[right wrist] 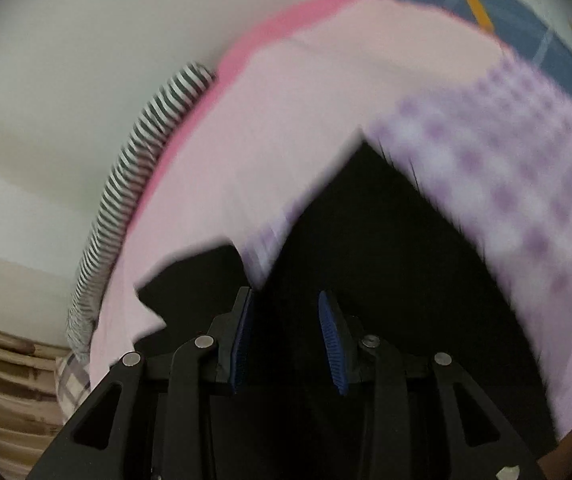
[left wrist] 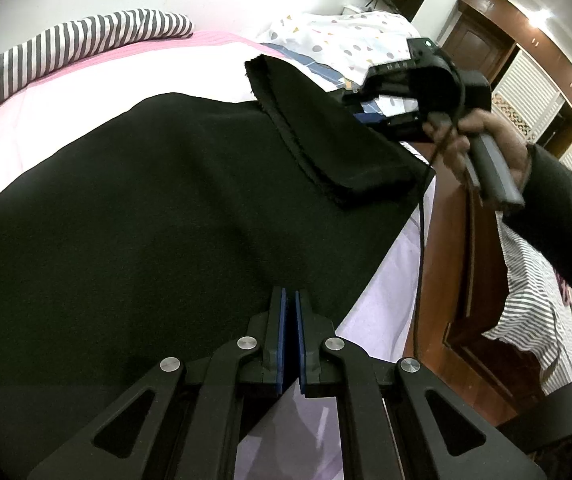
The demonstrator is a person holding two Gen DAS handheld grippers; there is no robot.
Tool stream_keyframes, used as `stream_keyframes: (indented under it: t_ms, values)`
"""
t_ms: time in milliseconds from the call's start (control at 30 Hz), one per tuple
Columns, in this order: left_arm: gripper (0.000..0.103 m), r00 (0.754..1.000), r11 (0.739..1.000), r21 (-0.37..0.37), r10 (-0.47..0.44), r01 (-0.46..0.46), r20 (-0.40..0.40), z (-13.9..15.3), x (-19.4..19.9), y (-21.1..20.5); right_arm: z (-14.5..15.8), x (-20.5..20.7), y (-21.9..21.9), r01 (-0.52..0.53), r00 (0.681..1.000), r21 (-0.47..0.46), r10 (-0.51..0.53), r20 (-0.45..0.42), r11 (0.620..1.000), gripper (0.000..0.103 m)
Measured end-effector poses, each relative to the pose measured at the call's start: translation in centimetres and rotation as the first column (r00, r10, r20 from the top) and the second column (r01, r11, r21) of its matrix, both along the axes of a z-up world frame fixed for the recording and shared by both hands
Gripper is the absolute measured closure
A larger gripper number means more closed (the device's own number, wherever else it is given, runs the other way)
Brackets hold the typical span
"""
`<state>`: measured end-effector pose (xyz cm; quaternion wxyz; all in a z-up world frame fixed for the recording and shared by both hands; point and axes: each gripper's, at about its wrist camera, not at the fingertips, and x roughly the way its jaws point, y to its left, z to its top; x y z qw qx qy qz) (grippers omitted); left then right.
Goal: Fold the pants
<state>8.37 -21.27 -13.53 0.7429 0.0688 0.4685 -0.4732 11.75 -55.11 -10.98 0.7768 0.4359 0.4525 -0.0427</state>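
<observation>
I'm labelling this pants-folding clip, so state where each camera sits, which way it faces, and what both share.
Left wrist: sits on the left hand-held gripper, facing down and forward over the black pants on the bed; its pads are together on the pants' edge; the person's right hand holds the right hand-held gripper at right.
Right wrist: sits on the right hand-held gripper, facing down at the pants, blurred; its pads stand apart.
Shared: pants, pink sheet, striped pillow.

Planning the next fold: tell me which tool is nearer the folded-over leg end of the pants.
Right. The right tool is right at the folded-over leg end; the left tool sits at the near edge of the pants, away from it.
</observation>
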Motion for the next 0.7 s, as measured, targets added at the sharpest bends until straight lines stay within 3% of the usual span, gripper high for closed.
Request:
stream_keyframes:
  t_ms: [200, 400, 500, 567, 633, 700]
  values:
    - [0.097, 1.000, 1.000, 0.002, 0.001, -0.001, 0.003, 0.0, -0.1, -0.1, -2.6, 1.9, 1.5, -0.079, 0.996, 0.263, 0.062, 0.071, 0.961, 0.073]
    - [0.097, 1.000, 1.000, 0.010, -0.003, 0.003, 0.014, 0.1, -0.3, -0.2, -3.1, 4.4, 0.6, -0.058, 0.988, 0.349, 0.003, 0.156, 0.935, 0.064]
    - [0.097, 1.000, 1.000, 0.010, -0.002, 0.002, 0.015, 0.1, -0.3, -0.2, -2.1, 3.9, -1.5, 0.029, 0.962, 0.371, -0.127, 0.241, 0.928, 0.065]
    - [0.097, 1.000, 1.000, 0.010, -0.003, 0.003, 0.015, 0.1, -0.3, -0.2, -1.4, 3.7, -2.5, 0.069, 0.961, 0.352, -0.157, 0.227, 0.934, 0.062]
    - [0.097, 1.000, 1.000, 0.011, -0.003, 0.003, 0.015, 0.1, -0.4, -0.3, -0.4, 3.5, -2.3, 0.053, 0.978, 0.263, -0.102, 0.180, 0.963, 0.060]
    - [0.097, 1.000, 1.000, 0.008, -0.001, 0.001, 0.012, 0.1, -0.4, -0.2, 2.1, 2.5, -0.8, 0.016, 0.992, 0.033, -0.020, 0.124, 0.999, 0.060]
